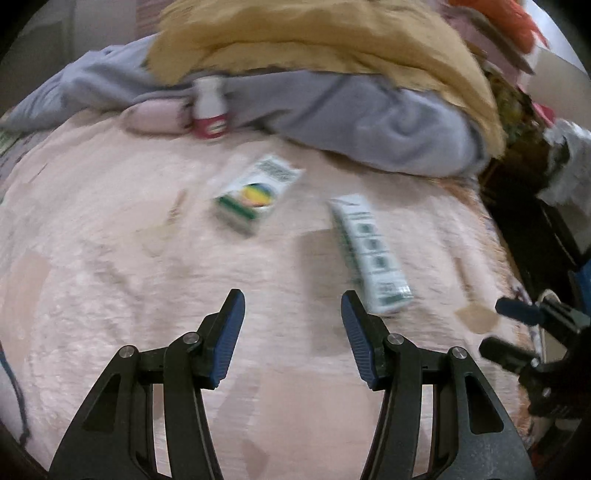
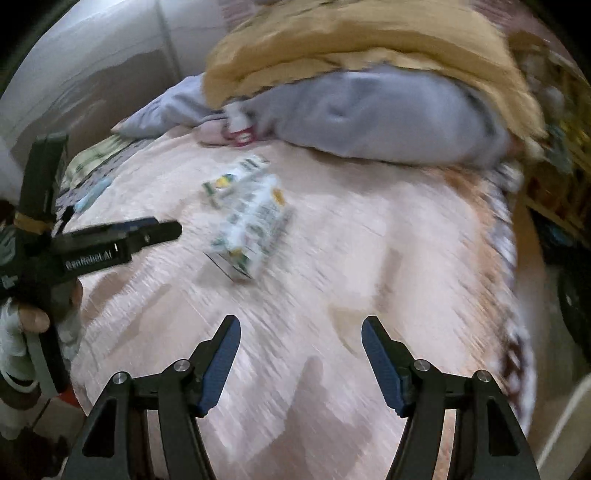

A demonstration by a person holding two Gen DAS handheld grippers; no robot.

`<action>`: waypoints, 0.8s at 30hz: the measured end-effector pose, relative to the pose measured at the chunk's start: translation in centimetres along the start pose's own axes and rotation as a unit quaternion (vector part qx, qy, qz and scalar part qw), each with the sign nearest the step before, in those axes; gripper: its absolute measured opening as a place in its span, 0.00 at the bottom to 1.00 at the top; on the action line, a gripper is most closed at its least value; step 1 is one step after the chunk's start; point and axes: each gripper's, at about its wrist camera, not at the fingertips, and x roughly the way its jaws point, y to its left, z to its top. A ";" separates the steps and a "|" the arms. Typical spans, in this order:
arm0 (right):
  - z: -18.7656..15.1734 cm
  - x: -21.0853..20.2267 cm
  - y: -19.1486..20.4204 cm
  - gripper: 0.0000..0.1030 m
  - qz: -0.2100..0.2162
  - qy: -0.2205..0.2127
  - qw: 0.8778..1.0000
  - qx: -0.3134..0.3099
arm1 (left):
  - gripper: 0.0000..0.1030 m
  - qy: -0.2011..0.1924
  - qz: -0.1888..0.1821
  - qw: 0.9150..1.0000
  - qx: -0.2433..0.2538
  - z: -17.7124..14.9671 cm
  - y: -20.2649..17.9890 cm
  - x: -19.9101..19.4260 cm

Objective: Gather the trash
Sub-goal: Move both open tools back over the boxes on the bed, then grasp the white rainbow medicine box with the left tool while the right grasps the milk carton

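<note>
Two white-and-green cartons lie on the pink blanket [image 1: 110, 258]. The shorter carton [image 1: 255, 194] lies mid-bed; it also shows in the right wrist view [image 2: 231, 177]. The long carton [image 1: 369, 254] lies just ahead of my left gripper's right finger; in the right wrist view the long carton [image 2: 251, 229] lies nearer. A small white bottle with a red base [image 1: 209, 109] stands against the grey cloth, also in the right wrist view [image 2: 240, 129]. My left gripper [image 1: 291, 310] is open and empty over the blanket. My right gripper [image 2: 301, 336] is open and empty, also seen at right [image 1: 502, 325].
A grey garment [image 1: 351, 114] and a mustard-yellow blanket [image 1: 314, 33] are piled at the back of the bed. The bed's right edge drops to dark furniture [image 1: 535, 221]. The left gripper and the hand holding it [image 2: 92, 247] show at the left of the right wrist view.
</note>
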 end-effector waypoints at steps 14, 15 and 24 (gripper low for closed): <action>9.2 11.9 3.5 0.68 0.052 0.057 0.997 0.008 | 0.57 0.000 0.012 1.000 -0.003 4.9 4.1 4.4; 9.2 12.1 3.4 0.67 0.052 0.059 0.997 0.010 | 0.57 -0.001 0.013 1.000 0.004 5.5 3.8 5.1; 7.4 9.6 0.2 0.46 0.055 0.042 0.996 0.047 | 0.58 0.000 0.075 0.993 0.087 9.3 0.2 10.9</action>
